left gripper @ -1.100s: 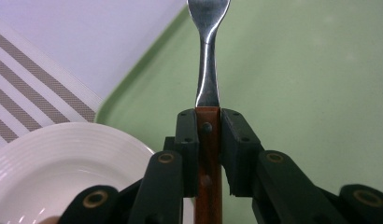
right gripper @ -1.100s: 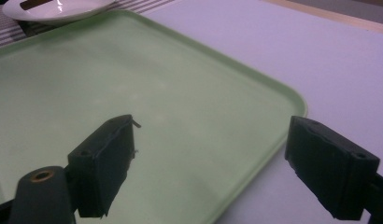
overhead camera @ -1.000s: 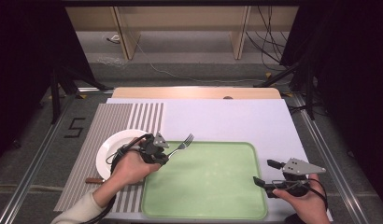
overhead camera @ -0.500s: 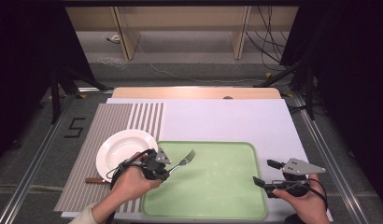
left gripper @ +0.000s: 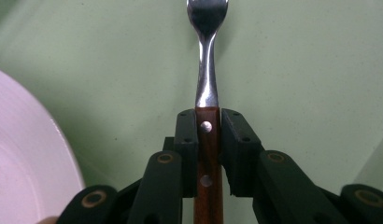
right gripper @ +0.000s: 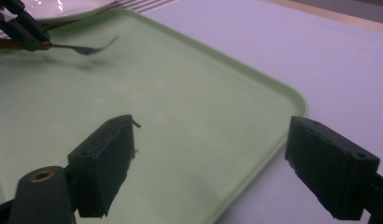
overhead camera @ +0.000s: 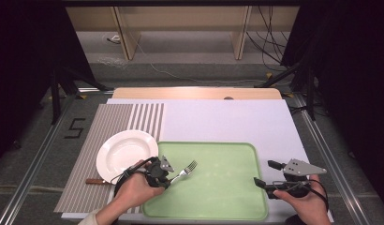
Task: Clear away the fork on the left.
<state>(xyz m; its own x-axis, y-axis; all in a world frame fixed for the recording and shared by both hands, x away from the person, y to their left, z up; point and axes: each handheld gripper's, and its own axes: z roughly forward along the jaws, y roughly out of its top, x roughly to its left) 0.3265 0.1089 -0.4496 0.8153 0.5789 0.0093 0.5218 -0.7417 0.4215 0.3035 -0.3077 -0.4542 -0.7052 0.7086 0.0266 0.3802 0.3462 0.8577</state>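
A fork (overhead camera: 186, 169) with a brown wooden handle and metal tines (left gripper: 207, 14) is clamped by its handle (left gripper: 208, 154) in my left gripper (overhead camera: 163, 173), which is shut on it. The tines reach out over the left part of the green tray (overhead camera: 227, 187), just above its floor. The same fork (right gripper: 84, 48) appears at the far left of the right gripper view, beside the left gripper (right gripper: 21, 28). My right gripper (overhead camera: 267, 177) hovers open at the tray's right edge (right gripper: 273, 140), with nothing between its jaws (right gripper: 210, 172).
A white plate (overhead camera: 124, 152) lies on the striped placemat (overhead camera: 101, 136), left of the tray. A brown-handled utensil (overhead camera: 94, 181) sits on the mat below the plate. The white table sheet (overhead camera: 227, 119) stretches behind the tray.
My left gripper has carried the fork toward the near side and lower, closer to the tray floor. The right gripper has stayed where it was.
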